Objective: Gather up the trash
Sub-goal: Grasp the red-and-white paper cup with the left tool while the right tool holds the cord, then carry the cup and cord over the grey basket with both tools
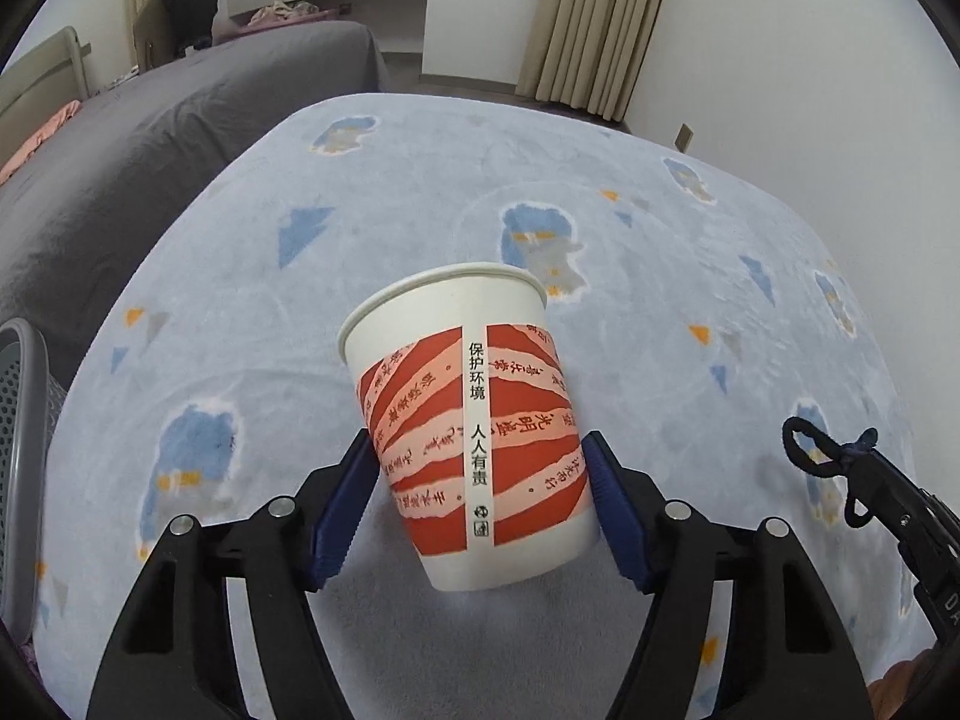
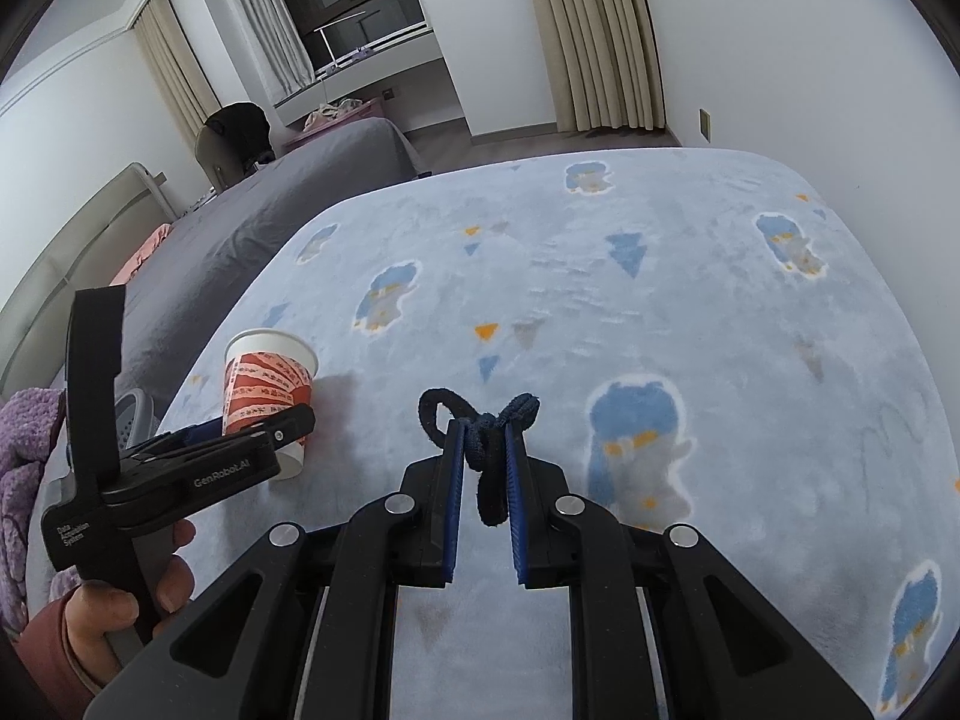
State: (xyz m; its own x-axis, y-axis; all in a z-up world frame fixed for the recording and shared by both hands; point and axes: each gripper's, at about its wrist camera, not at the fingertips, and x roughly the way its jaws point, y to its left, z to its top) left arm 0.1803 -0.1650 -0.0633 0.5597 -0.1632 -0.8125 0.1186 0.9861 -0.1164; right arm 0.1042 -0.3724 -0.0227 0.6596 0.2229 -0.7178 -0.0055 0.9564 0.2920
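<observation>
My left gripper [image 1: 480, 510] squeezes a paper cup [image 1: 474, 420] by its sides; I cannot see inside it. My right gripper [image 2: 485, 468] pinches a dark knotted cord [image 2: 480, 426]. A grey mesh basket [image 1: 18, 420] sits at the blue blanket's [image 2: 600, 300] left edge. Beyond lie a grey bed [image 1: 180, 120] and curtains [image 2: 594, 30].

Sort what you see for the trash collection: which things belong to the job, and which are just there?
Job: paper cup, dark knotted hair tie, grey mesh bin, left gripper, right gripper.
Just there: blue patterned blanket, grey bedspread, curtains, purple fleece.
</observation>
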